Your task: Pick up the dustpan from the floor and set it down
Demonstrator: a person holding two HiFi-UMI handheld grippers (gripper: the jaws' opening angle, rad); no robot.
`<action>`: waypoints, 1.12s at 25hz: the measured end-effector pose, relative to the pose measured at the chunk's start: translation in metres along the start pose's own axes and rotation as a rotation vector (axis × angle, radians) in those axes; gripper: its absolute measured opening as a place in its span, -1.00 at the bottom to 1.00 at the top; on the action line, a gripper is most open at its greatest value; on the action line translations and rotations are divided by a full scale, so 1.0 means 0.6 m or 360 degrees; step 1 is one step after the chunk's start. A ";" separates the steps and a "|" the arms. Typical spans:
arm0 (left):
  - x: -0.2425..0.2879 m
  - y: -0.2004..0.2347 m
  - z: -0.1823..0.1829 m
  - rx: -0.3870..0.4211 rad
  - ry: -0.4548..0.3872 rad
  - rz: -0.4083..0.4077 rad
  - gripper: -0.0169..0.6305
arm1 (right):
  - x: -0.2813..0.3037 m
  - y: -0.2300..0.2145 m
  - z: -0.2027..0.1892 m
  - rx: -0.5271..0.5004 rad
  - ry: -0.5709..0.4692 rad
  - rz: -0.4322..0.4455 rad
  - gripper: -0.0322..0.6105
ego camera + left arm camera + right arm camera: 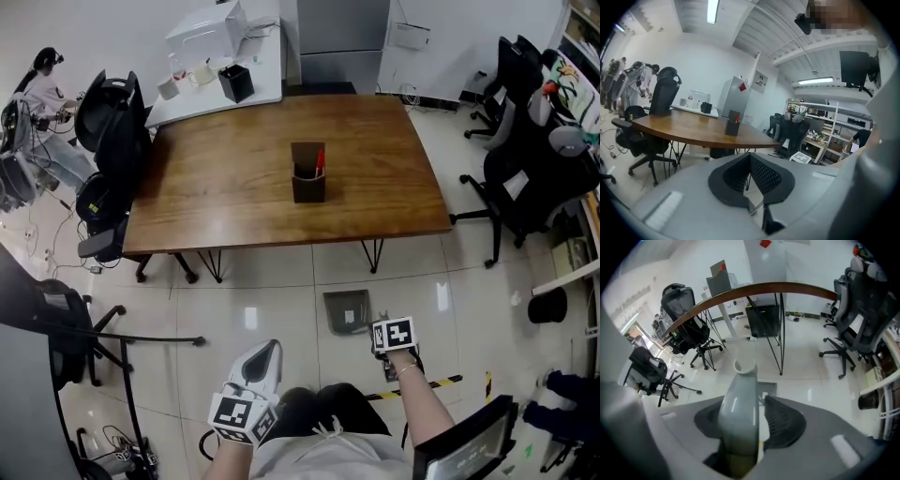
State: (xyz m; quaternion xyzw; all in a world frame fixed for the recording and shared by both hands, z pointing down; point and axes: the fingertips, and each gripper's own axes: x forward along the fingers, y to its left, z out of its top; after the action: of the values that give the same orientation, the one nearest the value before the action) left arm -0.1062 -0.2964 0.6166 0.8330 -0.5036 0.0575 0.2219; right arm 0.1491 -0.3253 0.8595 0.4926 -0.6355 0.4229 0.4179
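Dustpan [347, 311] sits on the floor [272, 281], lift not begun; its handle [739, 427] stands between the right tool [743, 404]'s unclamped jaws; left tool [750, 157] closed, empty.

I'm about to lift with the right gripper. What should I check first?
1. Handle between right gripper jaws: ok.
2. Jaws clamped on handle: not ok, a gap shows at one pad.
3. Dustpan resting on the floor: ok.
4. Left gripper empty, jaws together: ok.
5. Set-down spot: cannot tell.
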 end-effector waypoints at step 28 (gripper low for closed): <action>-0.273 -0.183 0.103 0.0026 -0.0143 -0.0162 -0.91 | -0.473 0.103 -0.185 -0.0196 -0.0096 -0.0073 -0.70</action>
State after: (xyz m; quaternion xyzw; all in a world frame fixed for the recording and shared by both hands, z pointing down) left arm -0.0986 -0.1463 0.4746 0.8610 -0.4695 0.0127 0.1950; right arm 0.1481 -0.1328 0.6150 0.4928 -0.6613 0.3582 0.4376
